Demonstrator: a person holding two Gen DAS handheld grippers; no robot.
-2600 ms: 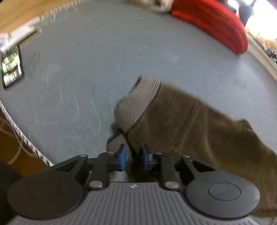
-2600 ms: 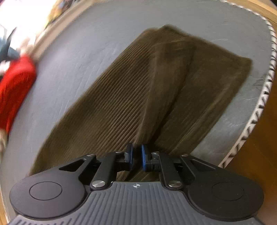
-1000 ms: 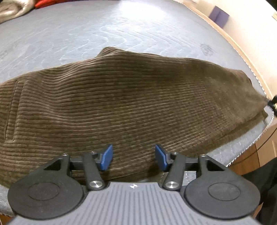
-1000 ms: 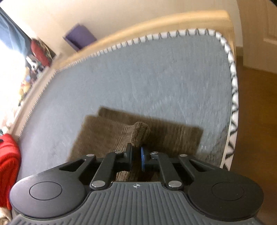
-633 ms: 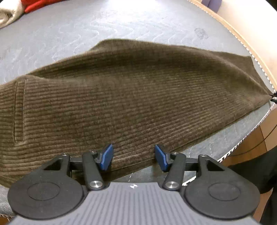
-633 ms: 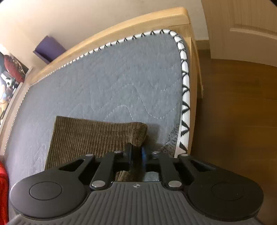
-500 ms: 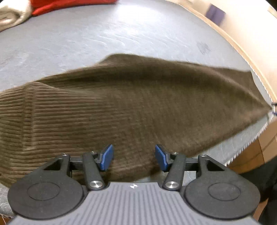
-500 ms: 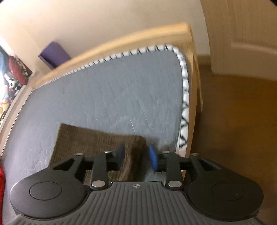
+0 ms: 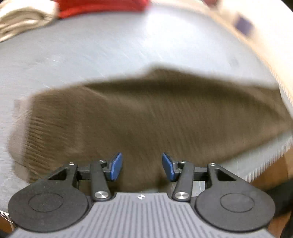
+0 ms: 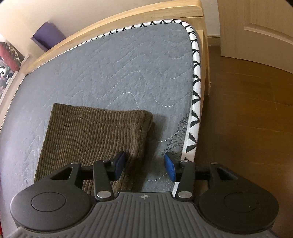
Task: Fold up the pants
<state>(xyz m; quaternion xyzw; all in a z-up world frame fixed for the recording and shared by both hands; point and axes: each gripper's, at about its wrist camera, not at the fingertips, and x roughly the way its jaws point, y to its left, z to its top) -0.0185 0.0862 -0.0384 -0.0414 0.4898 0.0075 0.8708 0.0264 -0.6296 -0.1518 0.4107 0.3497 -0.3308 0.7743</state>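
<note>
The pants (image 10: 95,135) are showing ribbed brown corduroy, matt and soft; the mattress (image 10: 128,69) is wearing grey quilted cloth with wavy stitching; the bed frame (image 10: 139,14) is looking like pale smooth wood; the floor (image 10: 247,109) is gleaming as glossy brown wood.

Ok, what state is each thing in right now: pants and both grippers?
Pants: lying flat on the mattress, folded lengthwise, held by neither gripper.
Left gripper: jaws apart and closing, above the cloth, pads not pressing it.
Right gripper: opening, over the pants' edge, gripping nothing.
</note>
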